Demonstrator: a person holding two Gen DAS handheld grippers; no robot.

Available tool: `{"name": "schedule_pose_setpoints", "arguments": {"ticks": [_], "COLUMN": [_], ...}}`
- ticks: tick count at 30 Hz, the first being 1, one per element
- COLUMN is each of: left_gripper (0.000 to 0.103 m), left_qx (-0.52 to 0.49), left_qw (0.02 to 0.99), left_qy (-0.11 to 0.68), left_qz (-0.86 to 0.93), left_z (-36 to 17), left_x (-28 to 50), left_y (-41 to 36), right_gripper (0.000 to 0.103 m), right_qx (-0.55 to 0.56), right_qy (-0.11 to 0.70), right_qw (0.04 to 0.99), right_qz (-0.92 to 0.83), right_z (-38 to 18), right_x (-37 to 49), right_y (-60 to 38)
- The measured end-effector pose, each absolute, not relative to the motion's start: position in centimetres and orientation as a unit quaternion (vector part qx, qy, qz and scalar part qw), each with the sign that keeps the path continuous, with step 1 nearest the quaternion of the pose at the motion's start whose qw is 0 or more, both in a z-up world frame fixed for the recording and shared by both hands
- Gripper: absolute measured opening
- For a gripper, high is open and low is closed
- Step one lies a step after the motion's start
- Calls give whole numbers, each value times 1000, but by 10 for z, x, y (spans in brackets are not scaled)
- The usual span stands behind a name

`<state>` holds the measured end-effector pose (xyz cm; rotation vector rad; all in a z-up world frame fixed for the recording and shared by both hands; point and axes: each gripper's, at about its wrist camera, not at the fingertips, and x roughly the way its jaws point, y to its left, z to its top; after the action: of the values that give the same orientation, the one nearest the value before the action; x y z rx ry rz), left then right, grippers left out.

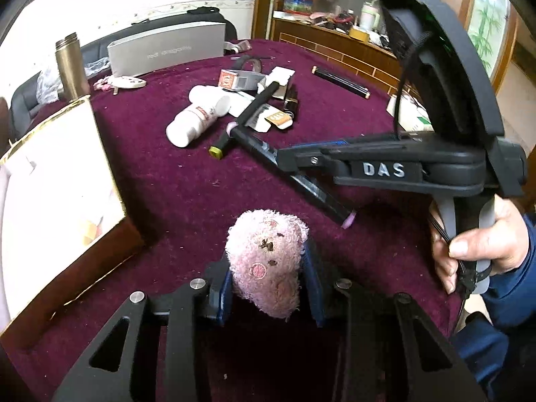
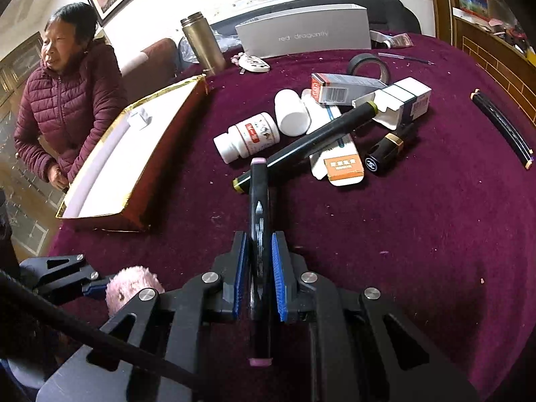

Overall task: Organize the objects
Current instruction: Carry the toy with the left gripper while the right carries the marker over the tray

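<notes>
The left gripper point(image 1: 268, 278) is clamped on a pink plush toy point(image 1: 268, 261), held above the purple cloth point(image 1: 187, 194); the right gripper point(image 2: 260, 268) is closed on a black marker point(image 2: 258, 207), lengthwise between the pads; both seem bound for the open box point(image 2: 110, 167) at left, presumably the collecting place; the bottles point(image 2: 248, 137) and cartons point(image 2: 345, 87) lie heaped beyond.

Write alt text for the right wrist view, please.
The right gripper has its jaws shut on a black marker with pink ends, above a purple tablecloth. Ahead lie pill bottles, small boxes and tape; an open box sits left.
</notes>
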<state>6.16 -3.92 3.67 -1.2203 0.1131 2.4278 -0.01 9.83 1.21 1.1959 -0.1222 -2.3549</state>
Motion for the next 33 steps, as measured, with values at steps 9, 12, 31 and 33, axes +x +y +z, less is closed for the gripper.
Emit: {"name": "schedule_pose_setpoints", "arguments": {"ticks": [9, 12, 31, 33], "left_gripper": [32, 32, 33, 33], "left_qx": [-432, -431, -438, -439], "left_qw": [195, 196, 196, 195], "left_qy": [23, 21, 8, 7], "left_qz": [880, 881, 877, 877], "left_z": [40, 40, 29, 28], "left_x": [61, 62, 65, 65], "left_y": [-54, -57, -68, -67], "right_gripper": [14, 35, 13, 13], "right_qx": [462, 459, 445, 445], "right_qy": [-7, 2, 188, 175], "right_qw": [248, 258, 269, 277], "right_qz": [-852, -850, -833, -833], "right_z": [4, 9, -4, -5], "right_x": [3, 9, 19, 17], "right_y": [82, 72, 21, 26]}}
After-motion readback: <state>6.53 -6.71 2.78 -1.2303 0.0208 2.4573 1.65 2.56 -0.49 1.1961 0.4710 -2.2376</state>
